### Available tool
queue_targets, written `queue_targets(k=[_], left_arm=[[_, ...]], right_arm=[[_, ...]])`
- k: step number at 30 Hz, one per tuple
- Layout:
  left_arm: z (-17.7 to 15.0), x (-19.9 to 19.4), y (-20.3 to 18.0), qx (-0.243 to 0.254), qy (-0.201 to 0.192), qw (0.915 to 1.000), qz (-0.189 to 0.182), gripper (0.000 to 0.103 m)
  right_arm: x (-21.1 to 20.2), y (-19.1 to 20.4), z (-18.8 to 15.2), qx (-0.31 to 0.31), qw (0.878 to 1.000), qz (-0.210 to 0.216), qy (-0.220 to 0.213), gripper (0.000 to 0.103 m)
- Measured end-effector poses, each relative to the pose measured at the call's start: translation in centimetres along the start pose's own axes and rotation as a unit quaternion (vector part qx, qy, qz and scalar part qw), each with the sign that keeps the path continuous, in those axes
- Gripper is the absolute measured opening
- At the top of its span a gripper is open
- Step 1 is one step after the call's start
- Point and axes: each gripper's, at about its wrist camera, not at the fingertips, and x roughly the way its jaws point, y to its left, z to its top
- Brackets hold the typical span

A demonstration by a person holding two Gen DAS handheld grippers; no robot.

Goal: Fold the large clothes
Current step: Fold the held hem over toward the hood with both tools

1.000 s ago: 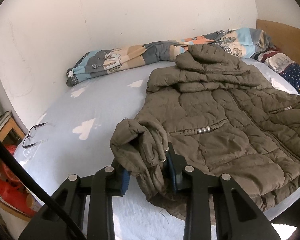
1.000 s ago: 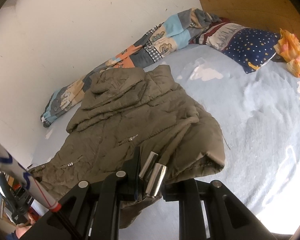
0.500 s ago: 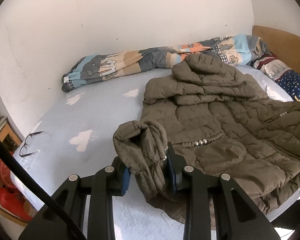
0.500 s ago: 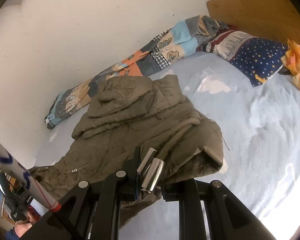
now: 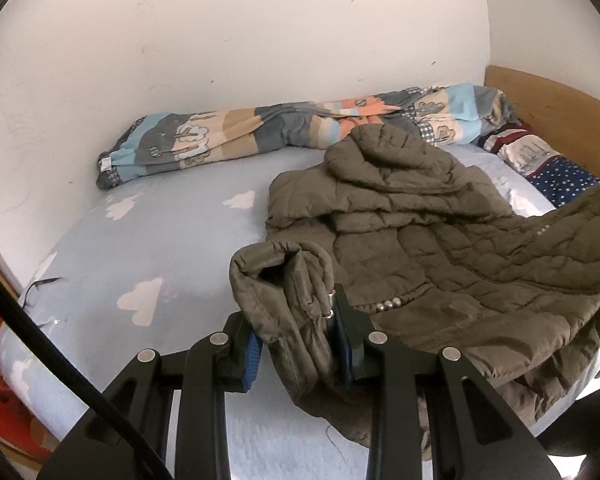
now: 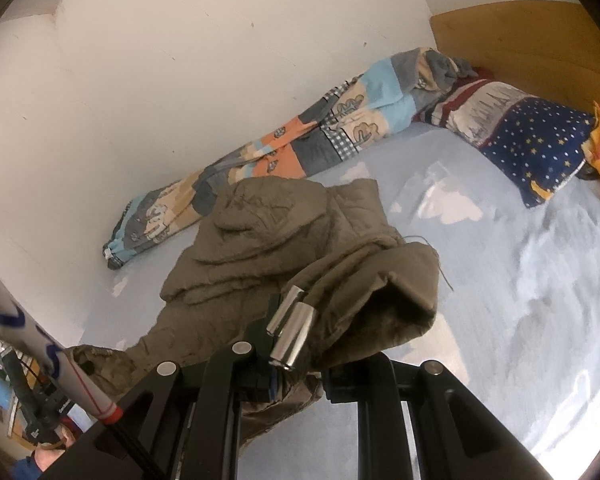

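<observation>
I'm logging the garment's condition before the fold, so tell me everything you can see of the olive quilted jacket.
The olive quilted jacket is a puffy padded coat with stitched panels, a bulky collar or hood at the far end, a row of small metal studs and silvery cord ends. It lies front up across the blue cloud-print sheet, near the rolled patchwork blanket. Its near edge is lifted: the left hand-held gripper pinches one bunched part, the right hand-held gripper another.
</observation>
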Motion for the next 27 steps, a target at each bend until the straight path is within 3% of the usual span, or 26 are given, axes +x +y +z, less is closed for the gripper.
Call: queue_targets(k=[14, 27], left_arm=[[3.7, 0.6, 0.4, 0.009, -0.014, 0.9992, -0.037, 0.03], [10.9, 2.6, 0.8, 0.001, -0.046, 0.9976, -0.051, 0.03]], right_arm=[[1.9, 1.5, 5.1, -0.027, 0.999, 0.028, -0.004, 0.017], [4.9, 2.7, 10.3, -0.075, 0.997, 0.022, -0.013, 0.016]])
